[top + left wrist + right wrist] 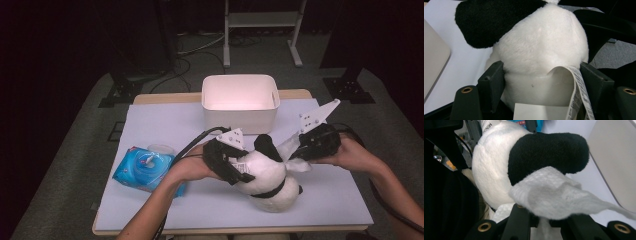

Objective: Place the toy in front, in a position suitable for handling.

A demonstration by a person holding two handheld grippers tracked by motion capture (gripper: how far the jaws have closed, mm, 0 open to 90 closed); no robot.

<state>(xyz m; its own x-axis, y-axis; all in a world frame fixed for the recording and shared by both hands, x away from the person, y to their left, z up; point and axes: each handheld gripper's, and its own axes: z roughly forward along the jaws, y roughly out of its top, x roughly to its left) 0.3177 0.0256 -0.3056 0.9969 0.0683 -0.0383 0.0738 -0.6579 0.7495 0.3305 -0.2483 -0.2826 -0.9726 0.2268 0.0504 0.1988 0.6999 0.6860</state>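
A: Where is the plush panda (pixel 267 175)?

B: On the white tabletop (pixel 330 200), in front of the white bin (pixel 240 102). The left claw (pixel 239 172) straddles its white body; in the left gripper view both jaws sit against the fur, beside the paper tag (pixel 580 92), holding it wide rather than squeezing hard.

A: And the right claw (pixel 298 156)?

B: Pressed together on a white wipe (pixel 554 192), which lies against the panda's black limb (pixel 549 155).

A: What could go wrong?

B: I'd judge the left hold looks loose. If so, a firm rub could roll or drag the soft toy out of it. The wipe is pinched by one corner, so it might bunch up or pull free. The blue wipe pack (pixel 145 169) sits well clear.
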